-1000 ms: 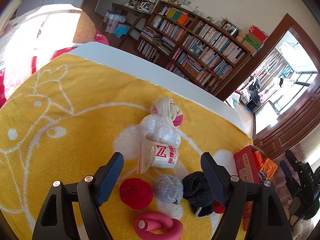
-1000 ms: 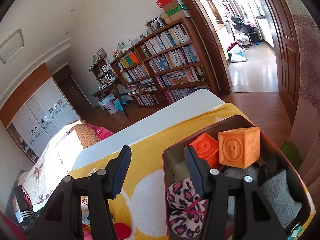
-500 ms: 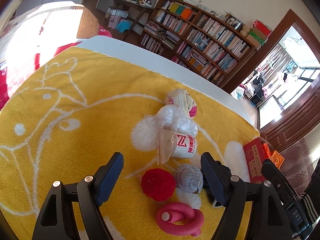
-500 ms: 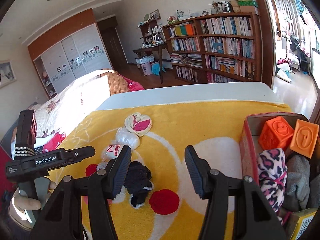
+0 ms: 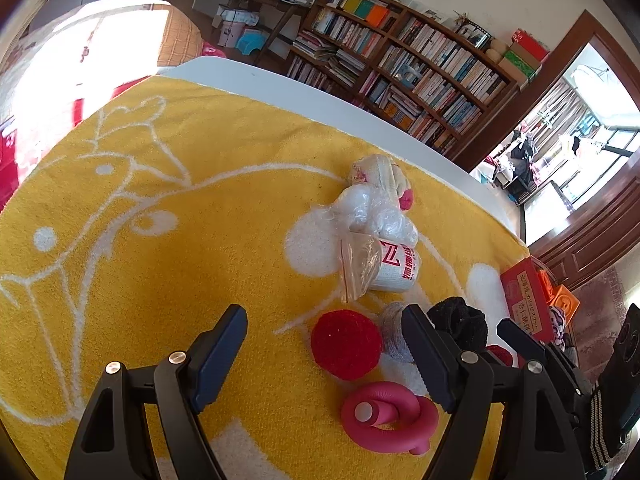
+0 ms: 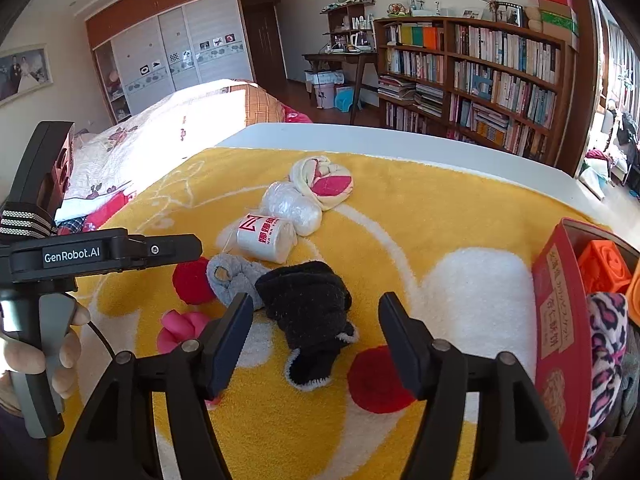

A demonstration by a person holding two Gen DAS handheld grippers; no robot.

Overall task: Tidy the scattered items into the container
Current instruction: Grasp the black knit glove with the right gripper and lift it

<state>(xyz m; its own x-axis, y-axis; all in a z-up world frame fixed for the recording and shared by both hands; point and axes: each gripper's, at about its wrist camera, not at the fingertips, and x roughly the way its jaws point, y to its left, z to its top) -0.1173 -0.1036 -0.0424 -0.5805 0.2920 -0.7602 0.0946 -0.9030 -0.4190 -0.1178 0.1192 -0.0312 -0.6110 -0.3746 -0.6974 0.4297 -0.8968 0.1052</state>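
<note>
Swung from the red box (image 6: 560,320), right claw (image 6: 316,332) faces yellow blanket (image 6: 400,208).

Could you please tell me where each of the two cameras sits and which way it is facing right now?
Left wrist: on the left gripper, open, low over the yellow blanket, facing the bookshelf.
Right wrist: on the right gripper, open, above the black sock, facing the bed; the left gripper and hand show at left.
Shared: black sock, white roll, red box.
</note>
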